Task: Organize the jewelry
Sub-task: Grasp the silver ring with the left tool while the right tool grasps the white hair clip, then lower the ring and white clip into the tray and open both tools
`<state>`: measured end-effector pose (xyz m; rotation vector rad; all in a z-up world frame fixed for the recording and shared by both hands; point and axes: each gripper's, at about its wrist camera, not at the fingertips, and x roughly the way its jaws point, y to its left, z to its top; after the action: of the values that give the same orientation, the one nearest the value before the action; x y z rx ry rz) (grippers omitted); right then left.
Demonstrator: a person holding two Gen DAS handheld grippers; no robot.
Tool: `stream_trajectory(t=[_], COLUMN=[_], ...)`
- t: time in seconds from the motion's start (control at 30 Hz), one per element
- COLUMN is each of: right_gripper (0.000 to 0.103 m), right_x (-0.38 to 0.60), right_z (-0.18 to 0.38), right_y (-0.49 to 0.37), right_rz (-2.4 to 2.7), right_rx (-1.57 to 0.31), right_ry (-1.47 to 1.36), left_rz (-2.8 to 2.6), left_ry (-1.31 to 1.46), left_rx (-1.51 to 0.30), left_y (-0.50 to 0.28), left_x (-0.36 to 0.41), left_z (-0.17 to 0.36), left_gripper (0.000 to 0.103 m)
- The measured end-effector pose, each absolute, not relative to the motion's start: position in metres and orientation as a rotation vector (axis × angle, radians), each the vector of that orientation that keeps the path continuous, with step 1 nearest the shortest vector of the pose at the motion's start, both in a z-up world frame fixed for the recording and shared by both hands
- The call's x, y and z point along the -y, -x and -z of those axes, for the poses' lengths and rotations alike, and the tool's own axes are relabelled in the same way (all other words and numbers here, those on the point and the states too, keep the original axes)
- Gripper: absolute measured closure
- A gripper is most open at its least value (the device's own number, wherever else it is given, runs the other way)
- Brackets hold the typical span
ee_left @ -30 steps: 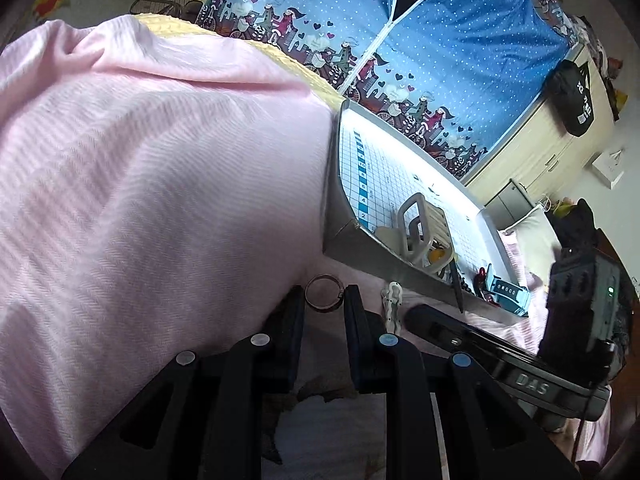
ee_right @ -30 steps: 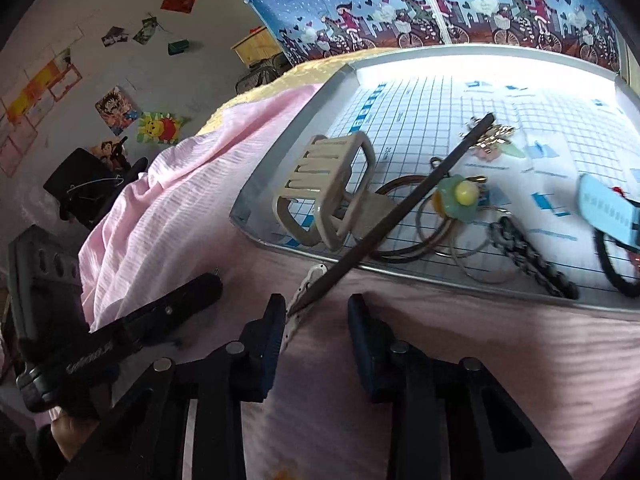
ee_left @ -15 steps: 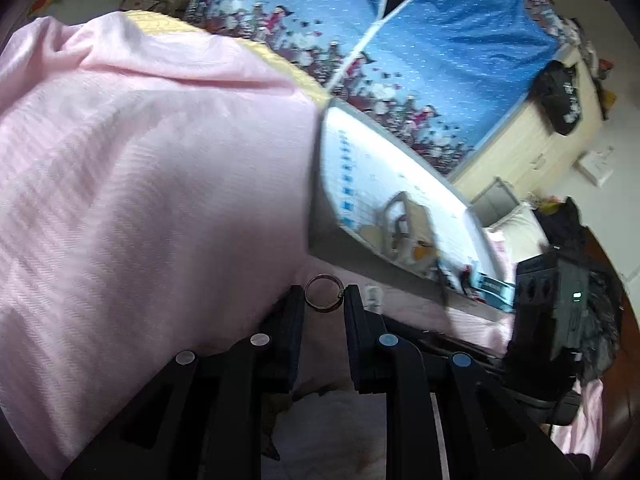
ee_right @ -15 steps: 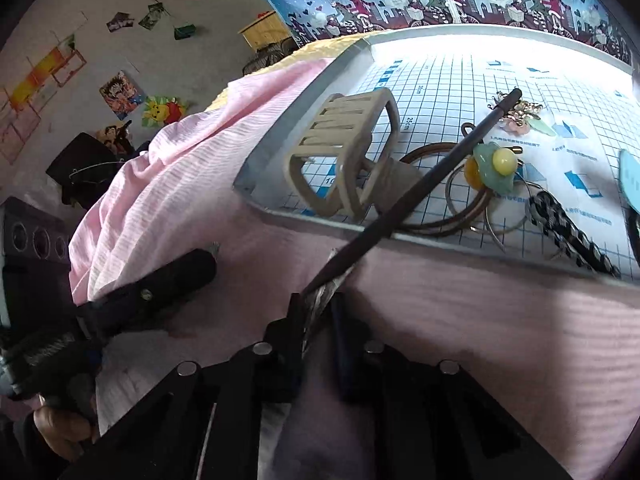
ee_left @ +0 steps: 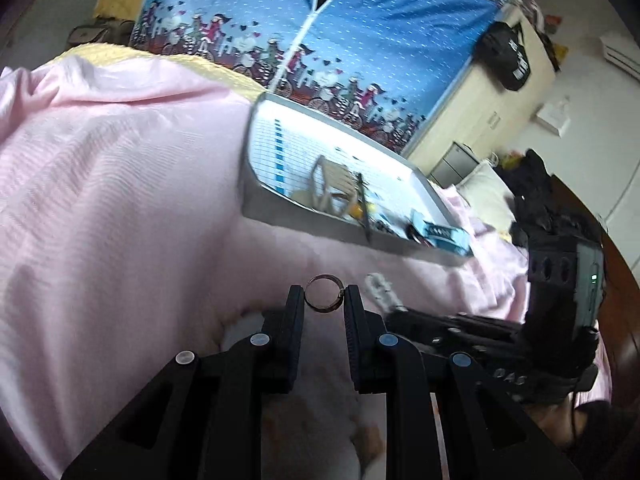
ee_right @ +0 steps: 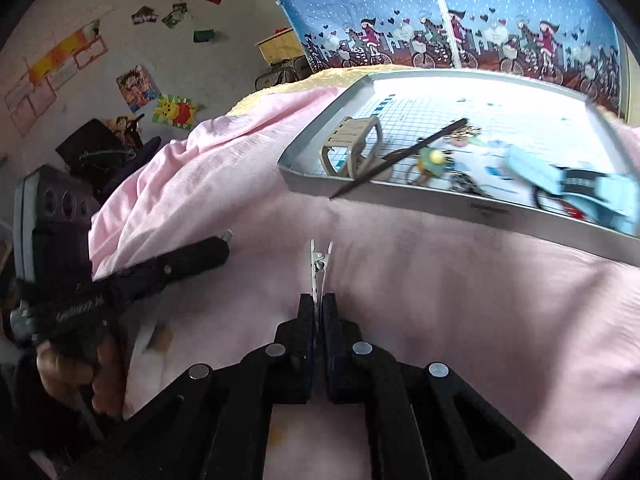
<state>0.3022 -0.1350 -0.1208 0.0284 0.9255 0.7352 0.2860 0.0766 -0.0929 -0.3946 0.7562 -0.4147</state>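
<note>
Left hand-held gripper [ee_left: 324, 298] pinches ring [ee_left: 324, 293]; right hand-held gripper [ee_right: 319, 304] clamps metal clip [ee_right: 321, 266]. Tray [ee_right: 400, 196] rim at 1 o'clock, pink blanket [ee_right: 460, 300] between.

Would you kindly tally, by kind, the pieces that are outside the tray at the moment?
Ring, pinched in the left claw: 1
Metal hair clip, pinched in the right claw: 1
Total: 2
</note>
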Motion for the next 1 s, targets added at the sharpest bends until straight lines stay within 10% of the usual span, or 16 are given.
stream_trajectory(t=[1.0], right_gripper=[0.098], right_x=[0.318], right_z=[0.102], right_y=[-0.374], right_rz=[-0.285], right_rx=[-0.715], right_ry=[-0.400], left_rz=[0.302], left_ry=[0.302], left_rx=[-0.870], left_y=[-0.412], left_x=[0.080], left_z=[0.080], left_gripper=[0.087])
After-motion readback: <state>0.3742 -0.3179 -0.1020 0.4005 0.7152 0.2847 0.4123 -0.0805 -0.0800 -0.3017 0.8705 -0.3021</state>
